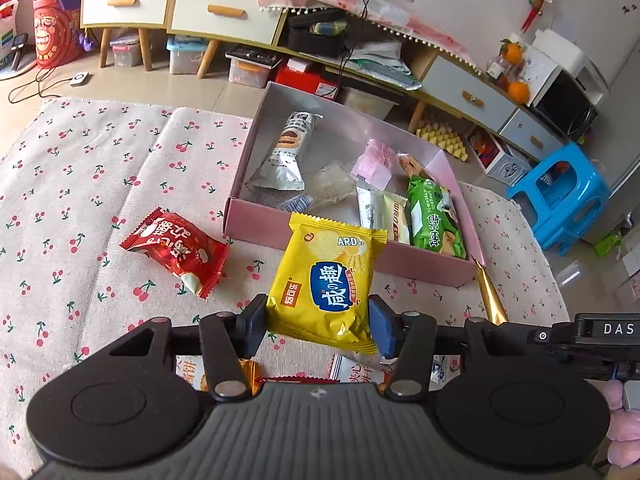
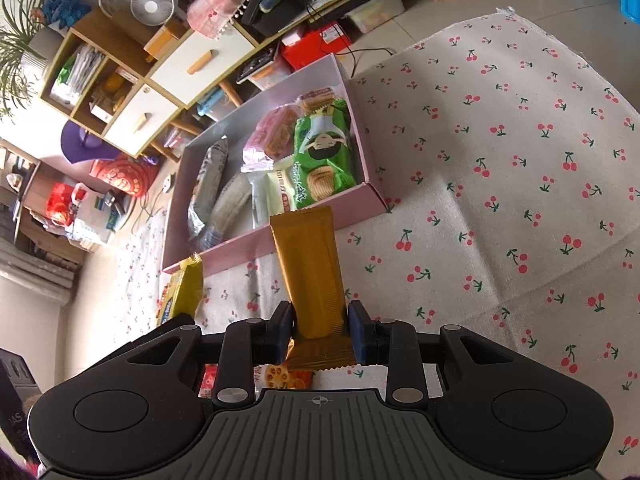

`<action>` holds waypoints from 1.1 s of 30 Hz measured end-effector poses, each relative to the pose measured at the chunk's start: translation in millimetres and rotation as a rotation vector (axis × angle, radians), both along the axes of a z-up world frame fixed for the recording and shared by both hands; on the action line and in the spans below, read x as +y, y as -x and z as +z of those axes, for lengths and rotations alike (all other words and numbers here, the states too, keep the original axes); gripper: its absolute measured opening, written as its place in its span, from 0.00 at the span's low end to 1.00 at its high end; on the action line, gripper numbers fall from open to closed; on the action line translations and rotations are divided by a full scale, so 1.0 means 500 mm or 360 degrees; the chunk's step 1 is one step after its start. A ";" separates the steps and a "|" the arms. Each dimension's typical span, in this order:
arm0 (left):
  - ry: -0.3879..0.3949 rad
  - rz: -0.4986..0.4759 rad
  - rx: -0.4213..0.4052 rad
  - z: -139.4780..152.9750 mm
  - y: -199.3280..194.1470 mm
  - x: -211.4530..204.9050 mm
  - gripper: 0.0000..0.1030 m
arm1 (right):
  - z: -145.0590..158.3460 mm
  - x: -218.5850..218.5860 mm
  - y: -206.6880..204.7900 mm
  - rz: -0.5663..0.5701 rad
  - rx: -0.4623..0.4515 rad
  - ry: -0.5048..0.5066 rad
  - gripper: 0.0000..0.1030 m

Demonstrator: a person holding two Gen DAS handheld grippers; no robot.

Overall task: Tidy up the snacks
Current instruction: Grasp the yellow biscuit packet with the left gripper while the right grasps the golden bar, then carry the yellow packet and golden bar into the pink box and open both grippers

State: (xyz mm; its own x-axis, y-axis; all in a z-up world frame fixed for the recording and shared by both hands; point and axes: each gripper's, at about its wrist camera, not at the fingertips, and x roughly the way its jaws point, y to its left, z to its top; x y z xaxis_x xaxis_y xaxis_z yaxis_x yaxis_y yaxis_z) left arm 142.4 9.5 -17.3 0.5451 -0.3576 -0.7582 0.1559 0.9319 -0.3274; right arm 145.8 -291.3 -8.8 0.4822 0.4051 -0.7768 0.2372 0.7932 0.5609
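My left gripper is shut on a yellow snack bag, held above the cherry-print cloth just in front of the pink box. My right gripper is shut on a long gold wrapper, whose far end reaches the near wall of the pink box. Several packets lie in the box, among them a green biscuit pack and a grey wafer pack. A red packet rests on the cloth left of the yellow bag. The gold wrapper's tip shows at the right in the left wrist view.
More loose packets lie on the cloth under my left gripper, and a biscuit packet under the right one. A blue stool stands on the floor at the right. A cluttered cabinet with drawers runs behind the box.
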 end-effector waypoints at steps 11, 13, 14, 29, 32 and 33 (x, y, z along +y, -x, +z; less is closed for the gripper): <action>-0.0005 0.0013 -0.0128 0.023 -0.052 -0.009 0.48 | 0.035 0.007 -0.050 -0.0078 -0.0065 -0.0155 0.28; -0.0020 -0.0005 -0.0149 0.019 -0.065 -0.018 0.48 | 0.041 0.011 -0.073 -0.0097 -0.0088 -0.0140 0.28; -0.0025 -0.0013 -0.0159 0.015 -0.069 -0.021 0.48 | 0.043 0.014 -0.085 -0.0105 -0.0100 -0.0128 0.28; -0.0013 -0.0069 -0.0278 -0.033 -0.140 -0.032 0.48 | -0.028 0.041 -0.209 -0.0135 -0.0153 -0.0014 0.28; -0.0025 -0.0084 -0.0265 -0.043 -0.141 -0.031 0.48 | -0.042 0.043 -0.218 -0.0130 -0.0150 -0.0018 0.28; -0.0028 -0.0089 -0.0266 -0.045 -0.139 -0.030 0.48 | -0.044 0.044 -0.218 -0.0125 -0.0157 -0.0023 0.28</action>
State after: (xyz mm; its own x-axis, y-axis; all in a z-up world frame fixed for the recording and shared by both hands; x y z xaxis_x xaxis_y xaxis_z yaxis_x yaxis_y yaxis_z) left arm 212.0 -5.4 -40.0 0.6440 -0.3785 -0.6648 0.2586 0.9256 -0.2765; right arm 255.0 -269.3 -30.8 0.5865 0.3740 -0.7184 0.2417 0.7658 0.5960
